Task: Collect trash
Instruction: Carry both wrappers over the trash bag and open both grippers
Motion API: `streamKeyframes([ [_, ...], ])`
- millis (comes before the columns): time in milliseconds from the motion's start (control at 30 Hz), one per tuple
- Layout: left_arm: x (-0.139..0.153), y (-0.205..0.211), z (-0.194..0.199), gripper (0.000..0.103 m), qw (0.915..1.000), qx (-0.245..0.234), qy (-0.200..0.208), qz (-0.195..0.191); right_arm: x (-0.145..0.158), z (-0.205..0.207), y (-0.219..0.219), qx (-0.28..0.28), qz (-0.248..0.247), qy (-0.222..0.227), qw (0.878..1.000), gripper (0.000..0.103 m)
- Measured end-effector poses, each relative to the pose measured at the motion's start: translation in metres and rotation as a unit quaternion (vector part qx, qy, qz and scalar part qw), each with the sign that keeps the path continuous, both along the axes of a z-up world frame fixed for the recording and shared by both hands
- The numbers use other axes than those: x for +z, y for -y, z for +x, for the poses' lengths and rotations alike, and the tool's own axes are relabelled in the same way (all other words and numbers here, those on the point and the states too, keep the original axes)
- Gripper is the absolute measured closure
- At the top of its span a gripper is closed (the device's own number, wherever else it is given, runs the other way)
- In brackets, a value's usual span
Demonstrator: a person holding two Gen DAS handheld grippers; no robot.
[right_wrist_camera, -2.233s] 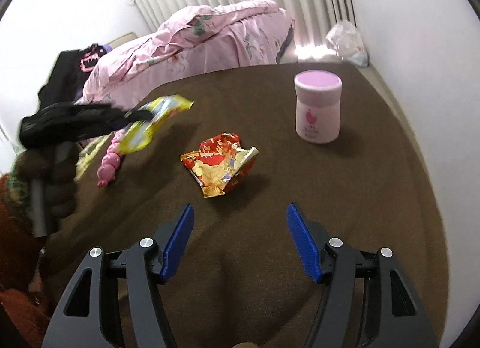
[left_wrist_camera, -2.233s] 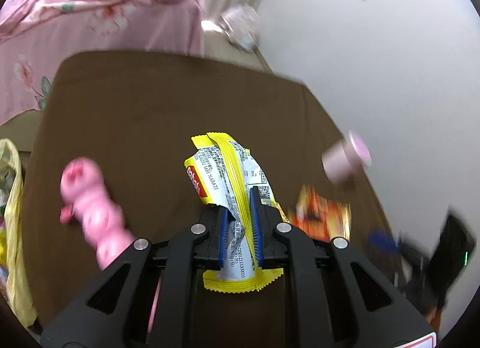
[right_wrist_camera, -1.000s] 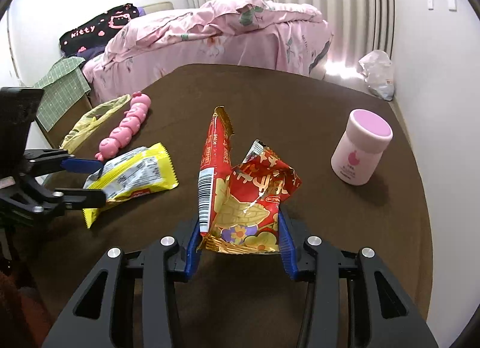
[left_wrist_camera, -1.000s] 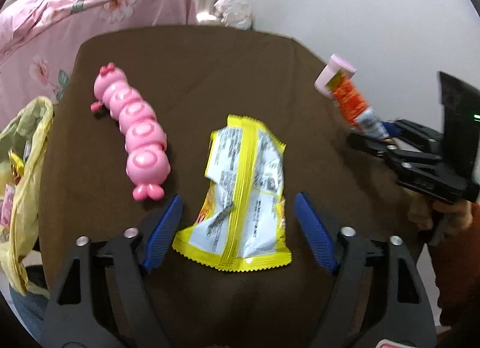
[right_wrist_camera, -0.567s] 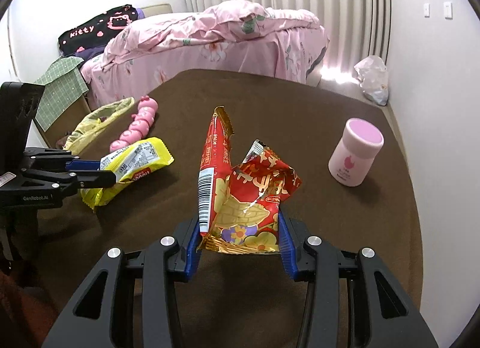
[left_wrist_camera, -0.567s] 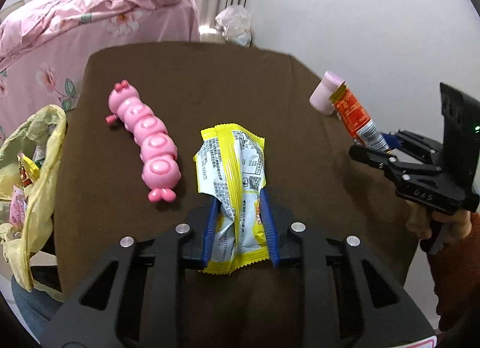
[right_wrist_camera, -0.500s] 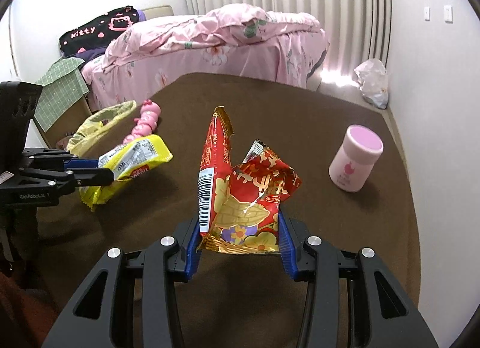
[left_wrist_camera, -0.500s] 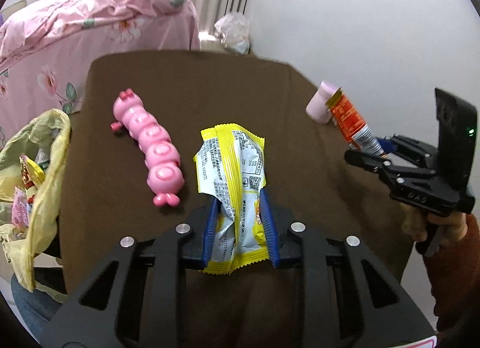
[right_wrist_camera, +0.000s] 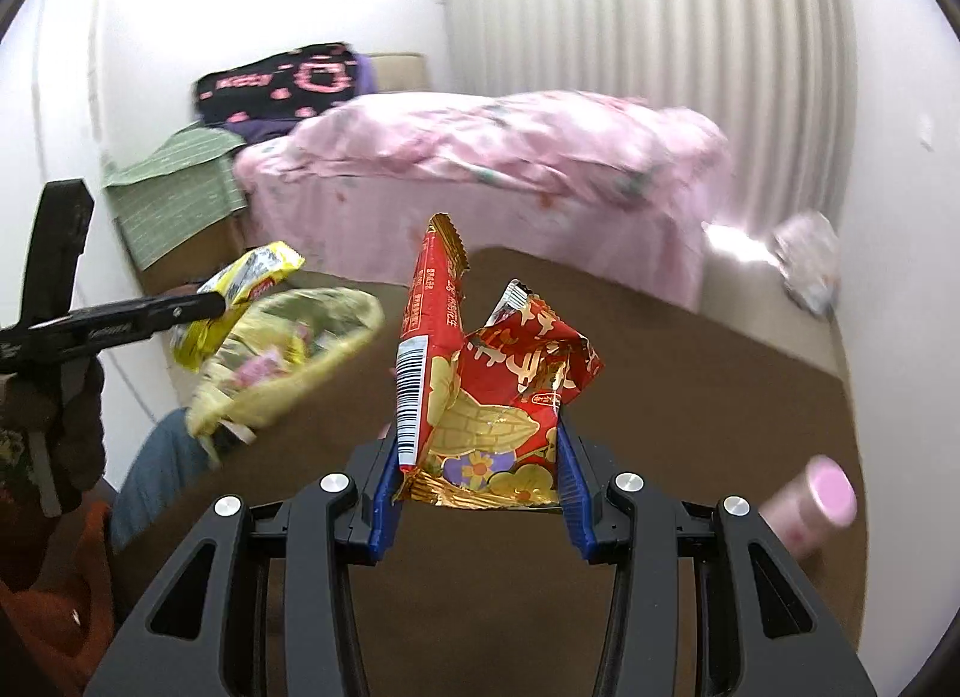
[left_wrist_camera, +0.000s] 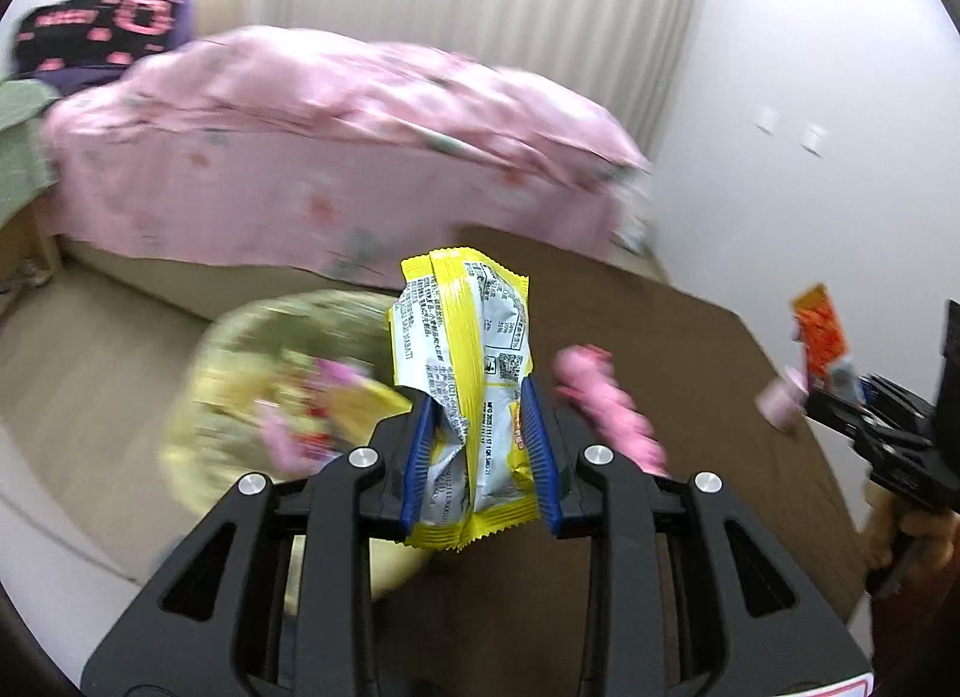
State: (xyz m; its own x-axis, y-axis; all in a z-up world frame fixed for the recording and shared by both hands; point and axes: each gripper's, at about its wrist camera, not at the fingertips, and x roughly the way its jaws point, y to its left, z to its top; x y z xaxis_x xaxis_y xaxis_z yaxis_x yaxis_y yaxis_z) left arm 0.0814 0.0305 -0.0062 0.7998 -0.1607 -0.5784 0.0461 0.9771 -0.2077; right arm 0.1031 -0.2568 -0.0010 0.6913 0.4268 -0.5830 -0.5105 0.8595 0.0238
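My left gripper [left_wrist_camera: 480, 451] has just clamped its jaws onto the yellow wrapper [left_wrist_camera: 465, 361] and lifted it off the counter [left_wrist_camera: 708, 349]; a second ago it lay flat between spread jaws. It now hangs mid-frame, just right of the yellow trash bag [left_wrist_camera: 270, 373] at centre left. My right gripper [right_wrist_camera: 477, 478] still pinches the red wrapper [right_wrist_camera: 492, 397], raised at frame centre, with the bag [right_wrist_camera: 288, 349] to its left. Both pieces of trash are in hand, so I judge the drop into the bag comes next. The pink toy [left_wrist_camera: 606, 403] and pink jar [right_wrist_camera: 816, 502] remain on the counter.
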Motion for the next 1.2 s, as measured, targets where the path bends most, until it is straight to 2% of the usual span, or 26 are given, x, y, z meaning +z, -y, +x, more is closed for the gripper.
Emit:
streamKeyframes([
  [100,0.003,-0.037,-0.004,0.074,0.9988,0.048,0.012,-0.003,0.001,0.019,-0.040,0.039,-0.001,-0.004,0.999,0.062],
  [200,-0.003,-0.064,-0.001,0.074,0.9962,0.083,0.011,-0.025,-0.005,0.044,-0.086,0.073,0.001,-0.018,0.997,0.062],
  [300,-0.013,-0.079,0.004,0.073,0.9942,0.096,0.009,-0.047,-0.017,0.067,-0.127,0.109,-0.007,-0.029,0.994,0.061],
  [467,-0.036,-0.093,0.022,0.072,0.9908,0.118,-0.016,-0.066,-0.044,0.105,-0.181,0.144,-0.031,-0.054,0.988,0.061],
  [600,-0.050,-0.098,0.033,0.072,0.9894,0.119,-0.029,-0.078,-0.060,0.120,-0.200,0.161,-0.053,-0.055,0.984,0.061],
  [700,-0.058,-0.101,0.041,0.071,0.9884,0.117,-0.041,-0.087,-0.066,0.126,-0.205,0.167,-0.054,-0.063,0.982,0.061],
  [833,-0.067,-0.104,0.049,0.066,0.9860,0.120,-0.052,-0.103,-0.076,0.137,-0.208,0.175,-0.048,-0.080,0.980,0.061],
  [900,-0.069,-0.108,0.050,0.065,0.9839,0.121,-0.054,-0.120,-0.080,0.141,-0.212,0.177,-0.050,-0.086,0.979,0.057],
  [1033,-0.066,-0.117,0.047,0.052,0.9783,0.139,-0.038,-0.149,-0.091,0.143,-0.221,0.179,-0.077,-0.093,0.976,0.046],
  [1133,-0.060,-0.119,0.043,0.039,0.9782,0.143,-0.028,-0.147,-0.087,0.137,-0.222,0.180,-0.072,-0.078,0.978,0.046],
  [1200,-0.057,-0.118,0.042,0.036,0.9793,0.142,-0.032,-0.140,-0.082,0.134,-0.218,0.174,-0.065,-0.076,0.980,0.045],
])
